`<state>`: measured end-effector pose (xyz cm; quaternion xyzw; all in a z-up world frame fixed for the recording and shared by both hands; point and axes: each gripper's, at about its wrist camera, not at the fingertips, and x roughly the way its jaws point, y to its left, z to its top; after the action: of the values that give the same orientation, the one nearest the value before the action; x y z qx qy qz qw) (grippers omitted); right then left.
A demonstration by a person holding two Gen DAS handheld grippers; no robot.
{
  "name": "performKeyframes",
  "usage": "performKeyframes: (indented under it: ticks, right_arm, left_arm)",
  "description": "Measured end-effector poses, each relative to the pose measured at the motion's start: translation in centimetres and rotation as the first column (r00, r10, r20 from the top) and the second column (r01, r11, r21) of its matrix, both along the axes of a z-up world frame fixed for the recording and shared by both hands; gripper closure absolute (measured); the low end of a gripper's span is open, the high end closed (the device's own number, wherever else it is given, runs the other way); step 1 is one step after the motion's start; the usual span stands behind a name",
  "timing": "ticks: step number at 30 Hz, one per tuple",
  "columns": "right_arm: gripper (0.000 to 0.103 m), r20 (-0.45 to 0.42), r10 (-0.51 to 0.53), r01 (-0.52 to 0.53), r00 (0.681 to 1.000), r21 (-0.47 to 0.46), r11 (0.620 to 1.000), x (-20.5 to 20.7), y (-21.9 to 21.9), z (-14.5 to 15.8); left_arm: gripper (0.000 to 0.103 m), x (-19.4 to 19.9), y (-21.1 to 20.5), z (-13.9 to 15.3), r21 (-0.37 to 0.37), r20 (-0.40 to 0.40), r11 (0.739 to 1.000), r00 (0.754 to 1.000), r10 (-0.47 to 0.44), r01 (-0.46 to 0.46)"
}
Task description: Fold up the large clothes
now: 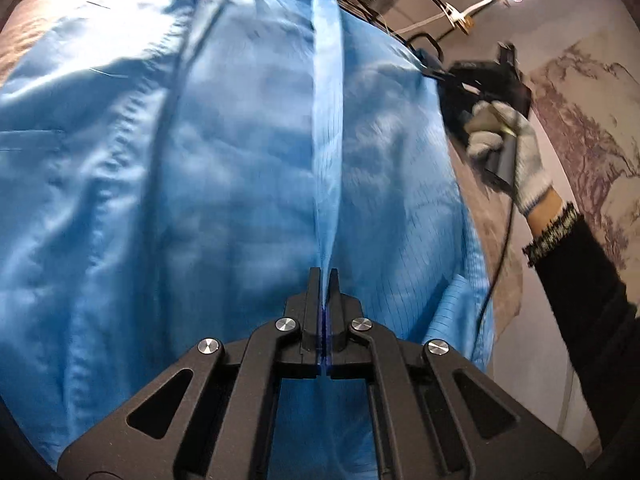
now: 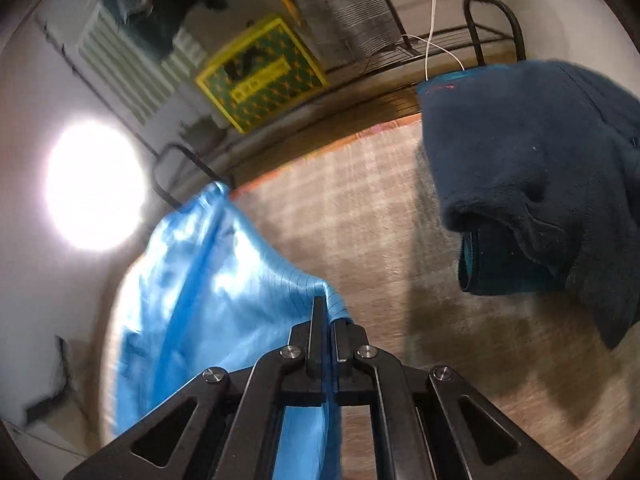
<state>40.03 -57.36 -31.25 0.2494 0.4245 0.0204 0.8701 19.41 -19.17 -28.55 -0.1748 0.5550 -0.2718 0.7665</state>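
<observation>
A large light-blue garment (image 1: 224, 160) is stretched out and fills most of the left wrist view. My left gripper (image 1: 325, 274) is shut on an edge of it. The right gripper (image 1: 440, 76) shows at the garment's far right edge, held by a white-gloved hand (image 1: 508, 144). In the right wrist view my right gripper (image 2: 327, 304) is shut on an edge of the same blue garment (image 2: 208, 280), which hangs down to the left over a beige textured surface (image 2: 380, 220).
A dark navy fleece garment (image 2: 528, 176) lies on the beige surface at the right. A black metal frame (image 2: 492, 28) and a yellow-green box (image 2: 260, 76) stand beyond the surface's far edge. A bright lamp (image 2: 94, 184) glares at left.
</observation>
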Motion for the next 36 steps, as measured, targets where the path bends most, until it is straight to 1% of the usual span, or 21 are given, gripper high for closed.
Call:
performKeyframes:
  ticks: [1,2,3,5,6,7,8,9,11,13,15,18,21,24,26,27,28,31,34,35,36]
  right_arm:
    - [0.103,-0.021,0.014,-0.016,1.0,-0.058,0.998,0.4,0.7,-0.3]
    - [0.103,-0.038,0.02,-0.023,0.999,-0.083,0.996,0.6,1.0,-0.6]
    - [0.103,-0.048,0.021,-0.025,0.999,-0.086,0.996,0.9,1.1,-0.7]
    - [0.098,-0.061,0.036,-0.039,0.997,-0.05,0.998,1.0,1.0,-0.8]
    - [0.093,-0.062,0.04,-0.042,0.997,-0.034,0.999,0.8,0.8,-0.6]
    - [0.074,-0.058,0.045,-0.046,0.997,-0.018,0.999,0.6,0.6,-0.3]
    - [0.068,-0.046,0.049,-0.049,0.998,-0.001,0.999,0.0,0.5,0.2]
    - [0.067,-0.03,0.053,-0.052,0.998,0.011,0.999,-0.8,0.4,1.0]
    - [0.067,-0.003,0.074,-0.074,0.997,0.035,0.997,-2.4,0.4,2.3]
    - [0.067,0.03,0.101,-0.103,0.994,0.065,0.993,-5.0,0.3,4.1]
    - [0.067,0.061,0.131,-0.136,0.989,0.084,0.987,-7.3,0.5,5.8]
    - [0.067,0.104,0.192,-0.201,0.976,0.085,0.976,-12.5,1.0,8.2]
    - [0.067,0.128,0.24,-0.251,0.962,0.08,0.965,-18.6,1.8,9.8]
    - [0.067,0.127,0.265,-0.275,0.956,0.074,0.959,-25.1,2.8,10.2]
    - [0.067,0.113,0.261,-0.269,0.959,0.06,0.961,-28.4,3.2,10.0]
    - [0.067,0.109,0.255,-0.262,0.961,0.056,0.964,-30.3,3.4,9.9]
    - [0.067,0.105,0.244,-0.251,0.964,0.055,0.966,-31.5,3.3,9.7]
    - [0.067,0.098,0.21,-0.216,0.973,0.056,0.975,-34.1,3.1,9.5]
    - [0.067,0.093,0.196,-0.2,0.976,0.034,0.979,-35.3,2.9,9.9]
    - [0.067,0.095,0.198,-0.201,0.976,0.026,0.979,-35.5,3.0,10.2]
    - [0.067,0.098,0.202,-0.204,0.975,0.02,0.979,-35.3,2.9,10.5]
  left_arm:
    - [0.103,0.0,-0.4,-0.1,-0.011,-0.009,1.0,1.0,-0.01,0.01]
    - [0.103,0.1,-0.7,-0.1,-0.019,-0.017,1.0,1.0,-0.023,0.023]
    - [0.103,0.2,-0.9,0.0,-0.018,-0.018,0.999,0.999,-0.033,0.033]
    - [0.103,0.0,-1.2,0.4,0.016,0.008,0.999,0.999,-0.038,0.038]
    - [0.103,0.0,-1.2,0.6,0.031,0.014,0.999,0.999,-0.038,0.037]
    - [0.103,-0.2,-1.0,0.8,0.038,0.014,0.999,0.999,-0.038,0.037]
    - [0.103,-0.1,-1.0,0.7,0.043,0.011,0.998,0.999,-0.038,0.038]
    - [0.103,-0.1,-0.8,0.9,0.048,0.009,0.998,0.999,-0.039,0.038]
    - [0.095,0.0,-0.5,1.4,0.055,0.02,0.998,0.999,-0.034,0.033]
    - [0.084,-0.3,0.1,2.4,0.057,0.053,0.998,0.998,-0.034,0.031]
    - [0.083,-0.8,0.7,3.5,0.067,0.096,0.997,0.995,-0.036,0.03]
    - [0.083,-2.3,2.0,5.2,0.085,0.159,0.996,0.986,-0.041,0.028]
    - [0.083,-3.5,2.8,6.3,0.054,0.194,0.998,0.979,-0.055,0.045]
    - [0.082,-4.4,1.6,6.8,0.003,0.193,0.992,0.973,-0.125,0.126]
    - [0.064,-5.0,-0.5,6.6,-0.007,0.187,0.979,0.962,-0.197,0.201]
    - [0.052,-5.1,-1.4,6.3,0.006,0.185,0.976,0.959,-0.216,0.219]
    - [0.051,-5.2,-2.5,5.8,0.013,0.173,0.972,0.957,-0.233,0.234]
    - [0.051,-5.1,-5.4,4.3,-0.029,0.117,0.955,0.95,-0.289,0.294]
    - [0.051,-6.4,-8.3,2.8,-0.111,0.066,0.912,0.918,-0.39,0.395]
    - [0.051,-7.4,-8.9,2.6,-0.137,0.066,0.888,0.899,-0.433,0.438]
    - [0.051,-8.1,-9.4,2.6,-0.127,0.076,0.877,0.886,-0.457,0.463]
